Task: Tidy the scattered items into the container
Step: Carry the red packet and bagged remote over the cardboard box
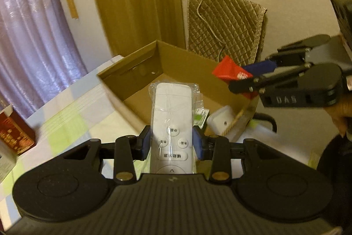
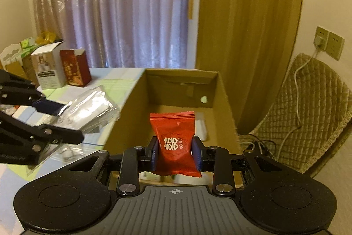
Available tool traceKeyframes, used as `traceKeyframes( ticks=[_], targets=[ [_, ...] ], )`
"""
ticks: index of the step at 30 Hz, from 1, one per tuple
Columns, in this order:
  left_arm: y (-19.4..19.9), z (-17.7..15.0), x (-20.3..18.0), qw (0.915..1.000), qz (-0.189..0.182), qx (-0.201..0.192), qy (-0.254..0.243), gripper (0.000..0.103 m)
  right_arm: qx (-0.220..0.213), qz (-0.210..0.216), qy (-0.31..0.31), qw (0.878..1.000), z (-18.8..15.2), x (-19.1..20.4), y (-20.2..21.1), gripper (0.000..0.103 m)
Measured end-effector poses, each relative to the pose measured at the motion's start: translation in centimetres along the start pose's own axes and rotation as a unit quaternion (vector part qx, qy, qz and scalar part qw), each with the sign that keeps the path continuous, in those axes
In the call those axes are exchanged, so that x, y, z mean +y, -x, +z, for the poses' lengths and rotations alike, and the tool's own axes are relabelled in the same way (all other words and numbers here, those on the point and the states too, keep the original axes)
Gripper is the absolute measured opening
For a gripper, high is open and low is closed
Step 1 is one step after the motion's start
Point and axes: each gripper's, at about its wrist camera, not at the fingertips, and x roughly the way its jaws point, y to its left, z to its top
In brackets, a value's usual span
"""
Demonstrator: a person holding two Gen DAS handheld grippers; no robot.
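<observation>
Left claw [image 1: 172,142] clamps white plastic-wrapped remote control [image 1: 172,118], held ahead over near wall of open brown cardboard box [image 1: 140,63]. Right claw [image 2: 176,152] pinches red foil candy packet [image 2: 175,142] above box interior.

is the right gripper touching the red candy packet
Touching: in the right wrist view the right gripper has both blue pads pressed against the red candy packet.

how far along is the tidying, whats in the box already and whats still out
Partly done. The cardboard box already holds something white and flat on its floor. In hand: the left tongs grip a bagged white remote, and the right tongs grip a red candy packet, both over the box, neither released. Left: both drops. The cartons stand on the table outside the box.
</observation>
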Motion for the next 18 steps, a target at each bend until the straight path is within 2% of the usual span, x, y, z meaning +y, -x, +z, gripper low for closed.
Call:
traceKeyframes(
  ticks=[7, 18],
  targets=[
    [-3.6, 2.2, -0.3, 0.9999, -0.013, 0.004, 0.011, 0.034, 0.008, -0.009, -0.009, 1.0, 0.0, -2.5, -0.8, 0.034],
    [-6.4, 3.8, 0.0, 0.9994, -0.019, 0.004, 0.03, 0.034, 0.015, -0.014, -0.017, 1.0, 0.0, -4.0, -1.9, 0.034]
  ],
)
